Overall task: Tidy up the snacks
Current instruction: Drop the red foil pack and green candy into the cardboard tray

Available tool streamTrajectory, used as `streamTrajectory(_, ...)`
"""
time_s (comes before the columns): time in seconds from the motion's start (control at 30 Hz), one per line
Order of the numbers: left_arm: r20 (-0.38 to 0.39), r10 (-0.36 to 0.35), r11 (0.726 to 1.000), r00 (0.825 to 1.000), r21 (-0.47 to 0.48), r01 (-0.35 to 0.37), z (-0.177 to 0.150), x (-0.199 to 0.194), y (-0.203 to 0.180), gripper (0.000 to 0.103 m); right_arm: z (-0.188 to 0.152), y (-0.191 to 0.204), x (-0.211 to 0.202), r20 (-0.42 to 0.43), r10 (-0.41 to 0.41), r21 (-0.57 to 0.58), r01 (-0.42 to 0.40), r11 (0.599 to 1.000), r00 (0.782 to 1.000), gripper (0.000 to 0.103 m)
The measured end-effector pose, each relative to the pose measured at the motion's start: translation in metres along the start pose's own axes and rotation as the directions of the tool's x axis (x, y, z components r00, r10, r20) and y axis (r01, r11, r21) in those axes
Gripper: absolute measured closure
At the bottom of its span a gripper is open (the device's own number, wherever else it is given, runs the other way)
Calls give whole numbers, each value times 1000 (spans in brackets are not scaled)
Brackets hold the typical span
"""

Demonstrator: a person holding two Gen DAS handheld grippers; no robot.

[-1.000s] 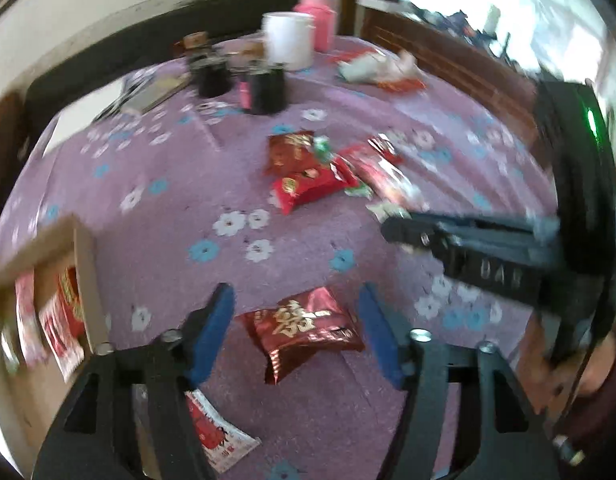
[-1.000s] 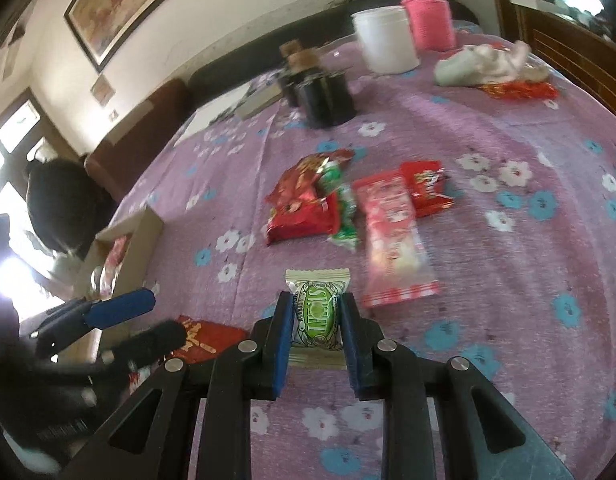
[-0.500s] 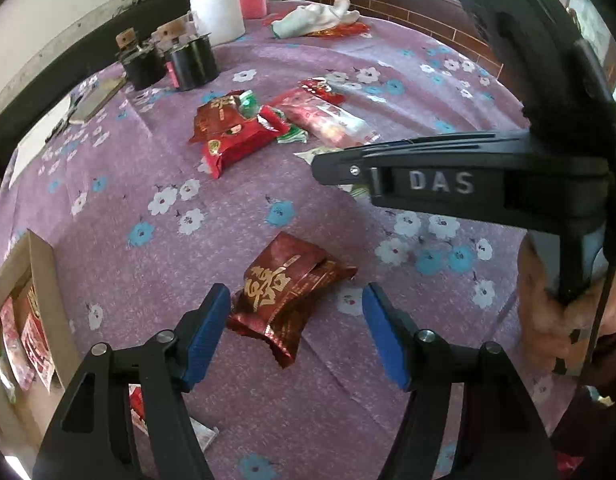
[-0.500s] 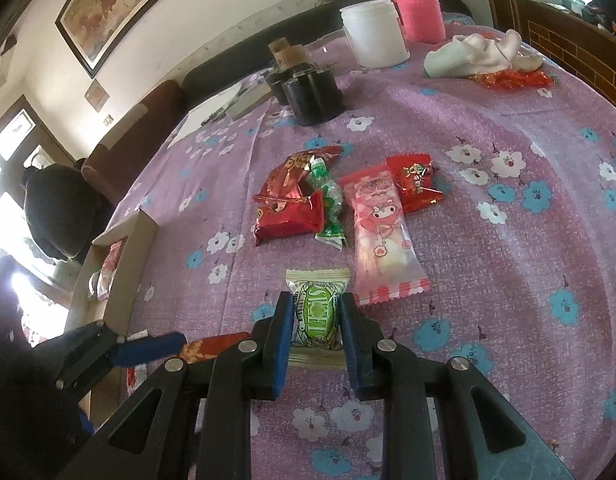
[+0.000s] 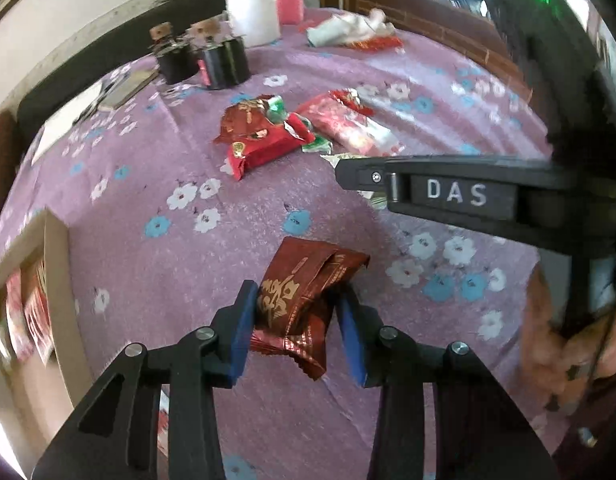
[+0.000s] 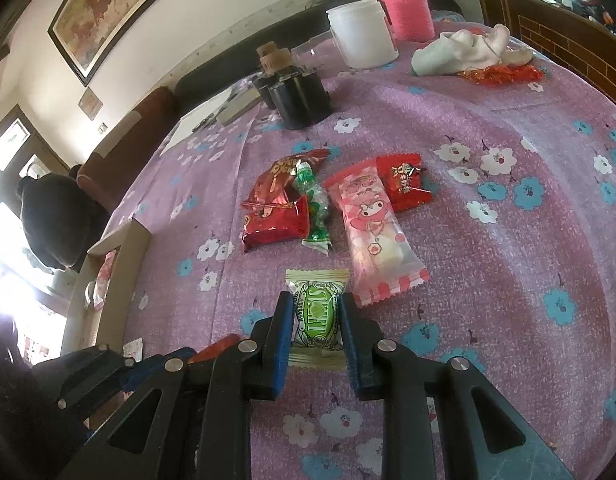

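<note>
My left gripper [image 5: 295, 320] is shut on a dark red snack packet [image 5: 303, 296] with gold print, just above the purple flowered tablecloth [image 5: 147, 264]. My right gripper [image 6: 314, 320] is shut on a green and cream candy packet [image 6: 316, 312]. The right gripper's body [image 5: 460, 192] crosses the left wrist view at the right. A pile of snacks lies mid-table: red packets [image 6: 273, 208], a green candy [image 6: 314, 204], a pink packet [image 6: 372, 232] and a small red packet [image 6: 404, 182]. An open cardboard box [image 5: 35, 292] holding packets stands at the left.
At the table's far side stand black jars [image 6: 297, 92], a white tub [image 6: 362, 34], a pink bottle [image 6: 406, 8], a white cloth [image 6: 468, 50] and papers [image 6: 211, 116]. A flat packet [image 6: 132, 349] lies by the box. A dark sofa lies beyond.
My left gripper has closed on the dark red packet, which lay between its open fingers before. My right gripper keeps its hold on the green candy packet and has shifted slightly.
</note>
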State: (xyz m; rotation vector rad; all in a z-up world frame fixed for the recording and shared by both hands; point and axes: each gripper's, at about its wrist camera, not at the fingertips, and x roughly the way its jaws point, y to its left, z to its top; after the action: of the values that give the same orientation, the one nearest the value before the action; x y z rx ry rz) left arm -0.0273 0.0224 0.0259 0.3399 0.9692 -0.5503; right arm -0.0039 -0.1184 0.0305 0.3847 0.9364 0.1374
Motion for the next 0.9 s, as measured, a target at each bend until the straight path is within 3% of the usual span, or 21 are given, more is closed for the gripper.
streamTrajectory(0.27,135,-33,973,990,-220,63,-31,-69,34,66,-1,10,-9,54,40,-44,-38,998,998,79)
streamTrajectory(0.4,142,49,943,989,-334,1,-60,-98,78,66,-2,19,-13,85,36,-81,-29,996,996,79)
streamTrajectory(0.6,43,183,846,982,-516,-135,-104,-110,170,66,-4,62,-27,68,81,-162,-69,984,994,80)
streamTrajectory(0.9,-53,167,723,985,-672,-158,-121,-81,243,65,-19,201,3,-129,189,-371,-224,901,973,80)
